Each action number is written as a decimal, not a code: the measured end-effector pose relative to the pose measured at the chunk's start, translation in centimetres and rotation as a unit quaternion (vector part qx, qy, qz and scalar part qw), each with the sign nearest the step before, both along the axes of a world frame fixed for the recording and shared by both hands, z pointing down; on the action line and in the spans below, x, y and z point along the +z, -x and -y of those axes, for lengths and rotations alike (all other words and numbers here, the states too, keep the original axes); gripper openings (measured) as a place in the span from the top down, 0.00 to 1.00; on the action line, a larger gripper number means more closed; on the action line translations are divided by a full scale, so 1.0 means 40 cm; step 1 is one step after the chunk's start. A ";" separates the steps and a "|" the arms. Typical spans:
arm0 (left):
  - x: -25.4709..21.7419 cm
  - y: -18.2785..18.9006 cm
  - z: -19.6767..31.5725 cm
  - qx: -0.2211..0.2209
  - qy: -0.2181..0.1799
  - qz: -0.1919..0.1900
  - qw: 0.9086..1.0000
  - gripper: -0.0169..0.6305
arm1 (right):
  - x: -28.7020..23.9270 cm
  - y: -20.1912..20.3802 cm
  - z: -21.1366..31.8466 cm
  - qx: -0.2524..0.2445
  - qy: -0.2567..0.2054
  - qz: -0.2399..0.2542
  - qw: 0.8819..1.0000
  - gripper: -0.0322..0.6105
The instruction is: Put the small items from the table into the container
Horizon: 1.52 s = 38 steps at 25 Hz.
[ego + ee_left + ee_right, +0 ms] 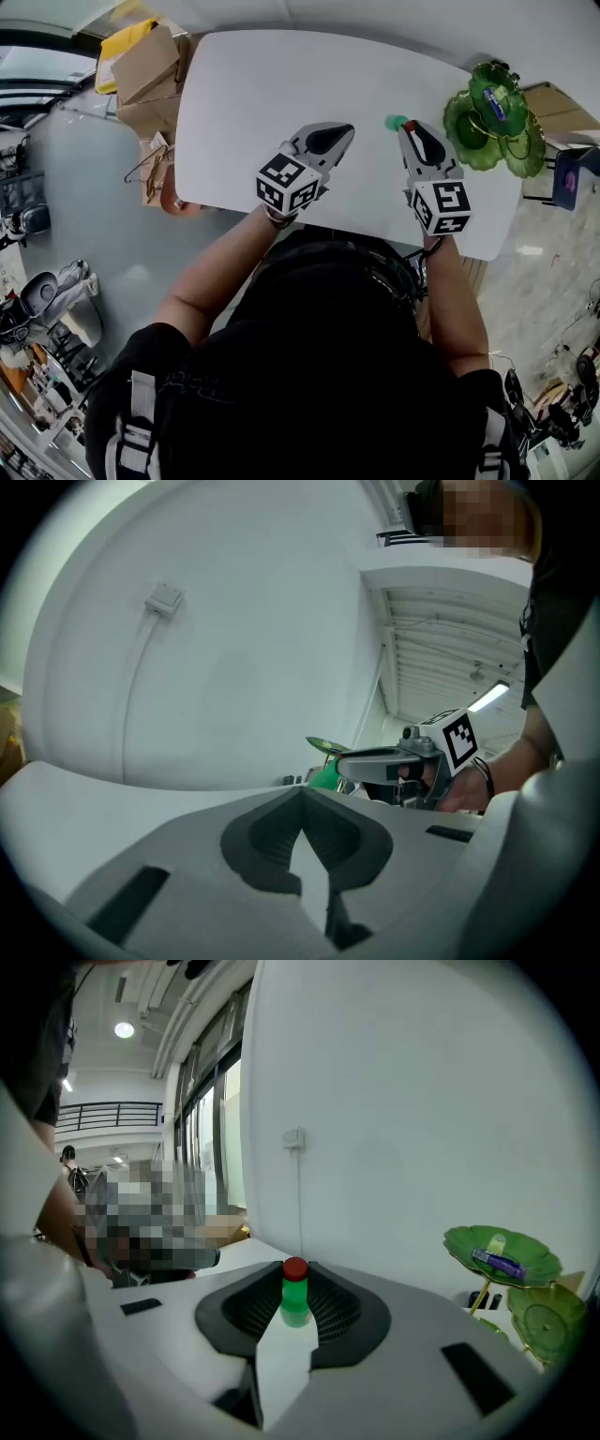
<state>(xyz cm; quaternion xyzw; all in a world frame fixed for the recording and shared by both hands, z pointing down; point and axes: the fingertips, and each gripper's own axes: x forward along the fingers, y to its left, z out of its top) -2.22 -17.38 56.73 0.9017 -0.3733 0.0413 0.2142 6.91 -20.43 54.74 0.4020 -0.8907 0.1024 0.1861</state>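
Observation:
A small green bottle with a red cap (294, 1296) sits between the tips of my right gripper (294, 1286), which is shut on it. In the head view the bottle (395, 123) shows at the right gripper's (405, 127) tip, just above the white table (262, 94). The green leaf-shaped container (469, 127) stands at the table's far right, to the right of that gripper, with a purple item (494, 105) in its upper leaf. My left gripper (342, 132) hovers over the table's middle, shut and empty (302, 799).
Cardboard boxes (145, 70) are stacked on the floor past the table's left end. A blue object (568, 178) stands off the right end. The container's leaves (469, 1241) rise on stems, with the purple item (497, 1262) on top. A white wall lies behind the table.

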 end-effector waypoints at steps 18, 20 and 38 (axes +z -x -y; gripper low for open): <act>-0.194 0.111 -0.193 0.028 -0.076 -0.032 0.996 0.97 | -0.174 0.040 -0.238 0.056 -0.057 0.018 0.997 0.81; -0.202 0.114 -0.192 0.033 -0.079 -0.035 0.996 0.97 | -0.177 0.033 -0.251 0.066 -0.055 0.020 0.996 0.81; -0.234 -0.306 -0.153 0.096 -0.086 -0.016 0.992 0.97 | -0.252 -0.325 -0.254 0.100 -0.070 0.039 0.992 0.81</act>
